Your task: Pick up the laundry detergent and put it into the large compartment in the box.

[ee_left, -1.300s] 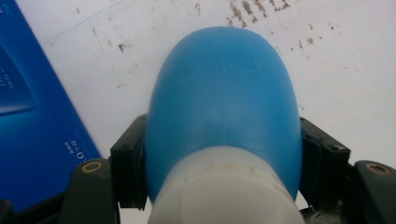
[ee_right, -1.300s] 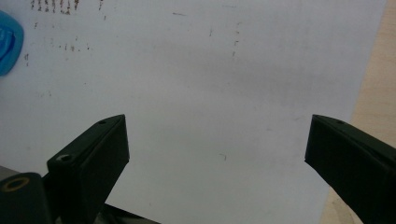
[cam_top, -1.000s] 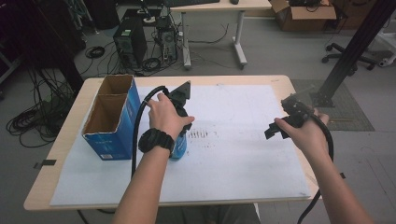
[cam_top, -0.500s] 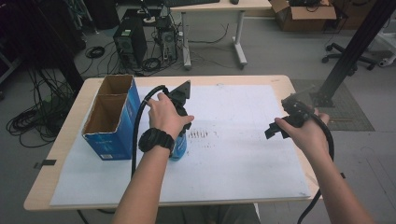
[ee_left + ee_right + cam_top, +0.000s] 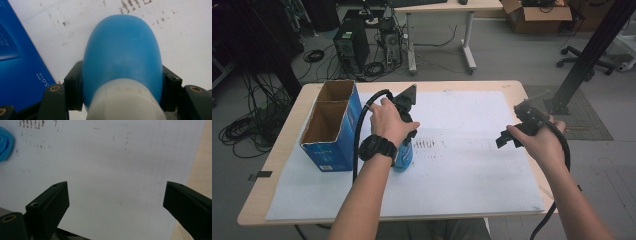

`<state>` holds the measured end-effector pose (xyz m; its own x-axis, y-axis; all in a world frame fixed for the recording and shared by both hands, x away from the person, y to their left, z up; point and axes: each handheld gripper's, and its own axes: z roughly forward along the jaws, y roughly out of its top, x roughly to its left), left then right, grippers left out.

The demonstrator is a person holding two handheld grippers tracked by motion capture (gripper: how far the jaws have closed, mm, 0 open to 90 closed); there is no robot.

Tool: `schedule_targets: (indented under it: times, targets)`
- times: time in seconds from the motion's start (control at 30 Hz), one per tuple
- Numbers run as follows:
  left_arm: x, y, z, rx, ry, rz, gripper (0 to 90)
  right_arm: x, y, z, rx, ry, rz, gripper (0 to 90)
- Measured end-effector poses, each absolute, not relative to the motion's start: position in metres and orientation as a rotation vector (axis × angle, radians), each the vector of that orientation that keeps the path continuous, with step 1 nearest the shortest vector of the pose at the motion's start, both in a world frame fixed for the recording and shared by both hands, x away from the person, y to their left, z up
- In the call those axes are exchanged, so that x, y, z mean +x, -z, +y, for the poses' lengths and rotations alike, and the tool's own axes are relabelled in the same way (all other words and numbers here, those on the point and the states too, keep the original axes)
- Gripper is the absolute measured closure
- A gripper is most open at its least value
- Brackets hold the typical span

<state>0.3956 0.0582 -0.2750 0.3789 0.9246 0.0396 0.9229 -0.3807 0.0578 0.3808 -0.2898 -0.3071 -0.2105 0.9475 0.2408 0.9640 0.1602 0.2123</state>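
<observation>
A blue bottle [image 5: 122, 52] with a whitish end nearest the camera sits between the black jaws of my left gripper [image 5: 122, 85], whose pads press on both its sides. From above, the bottle [image 5: 405, 156] shows just below the person's left hand, low over the white sheet, right of the blue box, and my left gripper [image 5: 406, 145] points down at it. My right gripper [image 5: 508, 140] hangs over the sheet's right part. Its jaws stand wide apart with only paper between them [image 5: 116, 195]. The bottle's edge [image 5: 5, 143] shows far off at that view's left.
An open blue cardboard box [image 5: 334, 125] stands at the table's left, close beside the bottle [image 5: 17, 62]. The white sheet [image 5: 462, 170] covers most of the wooden table [image 5: 277, 150] and carries dark smudges near the middle. Desks, computers and cables lie on the floor beyond.
</observation>
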Motion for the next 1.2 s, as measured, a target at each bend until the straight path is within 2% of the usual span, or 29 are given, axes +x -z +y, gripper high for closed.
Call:
schedule_targets:
  times: [0.57, 1.2]
  targets:
    - [0.396, 0.216, 0.069, 2.563, -0.116, 1.699, 37.3, 0.382, 0.298, -0.280, -1.936, 0.500, -2.366, 6.9]
    - [0.402, 0.144, 0.092, 2.480, -0.160, 1.736, 37.4, 0.388, 0.293, -0.274, -1.931, 0.501, -2.364, 6.9]
